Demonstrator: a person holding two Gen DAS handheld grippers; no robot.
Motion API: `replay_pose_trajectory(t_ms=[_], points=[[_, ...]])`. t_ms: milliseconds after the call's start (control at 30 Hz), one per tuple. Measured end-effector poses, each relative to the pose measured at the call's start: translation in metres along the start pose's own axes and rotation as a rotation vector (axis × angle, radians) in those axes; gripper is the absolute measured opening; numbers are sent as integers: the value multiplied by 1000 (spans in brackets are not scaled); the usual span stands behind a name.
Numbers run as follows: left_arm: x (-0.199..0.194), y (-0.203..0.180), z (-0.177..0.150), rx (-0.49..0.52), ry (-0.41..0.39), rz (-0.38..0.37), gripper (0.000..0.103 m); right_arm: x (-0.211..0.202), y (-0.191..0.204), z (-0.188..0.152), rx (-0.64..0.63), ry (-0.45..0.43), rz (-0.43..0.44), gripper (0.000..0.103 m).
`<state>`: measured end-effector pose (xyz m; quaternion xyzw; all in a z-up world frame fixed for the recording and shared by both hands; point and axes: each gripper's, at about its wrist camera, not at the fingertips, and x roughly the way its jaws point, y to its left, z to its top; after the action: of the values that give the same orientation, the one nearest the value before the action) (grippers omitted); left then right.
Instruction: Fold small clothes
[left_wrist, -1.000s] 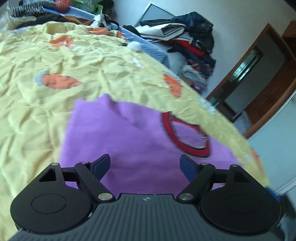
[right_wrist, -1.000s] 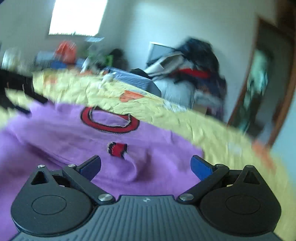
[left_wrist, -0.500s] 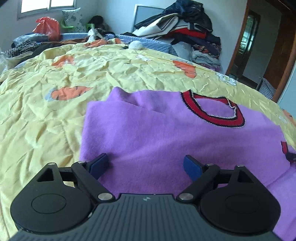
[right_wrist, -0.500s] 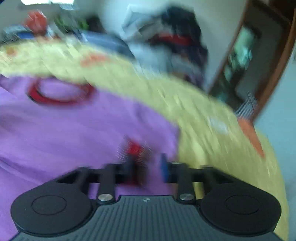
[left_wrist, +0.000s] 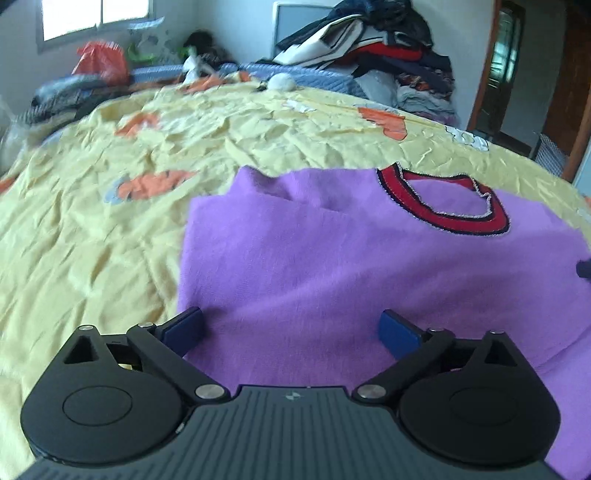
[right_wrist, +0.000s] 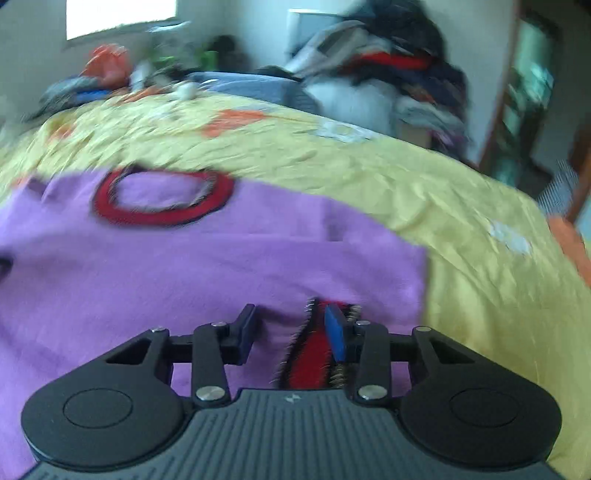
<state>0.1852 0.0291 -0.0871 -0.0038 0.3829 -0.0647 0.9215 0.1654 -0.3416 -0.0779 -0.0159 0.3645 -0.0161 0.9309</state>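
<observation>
On the bed's yellow sheet (left_wrist: 258, 155) lies the purple sweater (left_wrist: 332, 266). The left gripper (left_wrist: 291, 332) has just been spreading, released. The right gripper (right_wrist: 291, 332) has just been narrowing around the red cuff (right_wrist: 310, 354), not yet clenched; grip only that layer before folding.

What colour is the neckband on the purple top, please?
Red with dark edging, clearest in the left wrist view: neckband.

No legible text, label, brand name or number appears in either view. Only a small, unreadable emblem shows on each gripper's ribbed housing (left_wrist: 291, 396).
</observation>
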Motion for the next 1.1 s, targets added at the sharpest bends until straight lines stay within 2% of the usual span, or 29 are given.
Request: replay_pose_trajectory(t_ms=[67, 133, 200, 267, 333, 433, 467, 533, 633, 733, 800, 933, 1000, 1100], points=[[-16, 1, -5, -23, -3, -30, 99, -21, -1, -5, -12, -33, 42, 37], [-27, -6, -17, 12, 4, -52, 100, -38, 11, -22, -82, -25, 81, 37], [-30, -12, -33, 62, 40, -41, 100, -37, 21, -41, -140, 35, 105, 36], [-37, -17, -48, 132, 33, 9, 103, -47, 14, -59, -141, 32, 114, 35], [-47, -9, -58, 91, 47, -10, 103, -62, 2, -71, -129, 45, 105, 36], [-66, -6, -74, 102, 70, -18, 103, -88, -8, -92, -115, 60, 152, 37], [-73, -7, -82, 117, 69, -15, 103, -102, -5, -105, -137, 69, 177, 37], [-88, -2, -97, 121, 75, -25, 103, -123, -4, -127, -183, 47, 164, 37], [-110, 7, -118, 132, 96, -14, 103, -156, -17, -151, -197, 79, 175, 36], [-134, 36, -135, 50, 119, -60, 103, -178, -37, -163, -153, 121, 211, 36], [-149, 57, -145, 2, 125, -105, 103, -185, -54, -166, -78, 149, 221, 37], [-168, 91, -157, -93, 134, -311, 103, -188, -97, -180, 156, 162, 347, 36], [-171, 102, -161, -137, 134, -381, 103, -185, -113, -186, 276, 155, 433, 38], [-171, 113, -165, -218, 159, -491, 102, -182, -109, -195, 330, 189, 599, 38]])
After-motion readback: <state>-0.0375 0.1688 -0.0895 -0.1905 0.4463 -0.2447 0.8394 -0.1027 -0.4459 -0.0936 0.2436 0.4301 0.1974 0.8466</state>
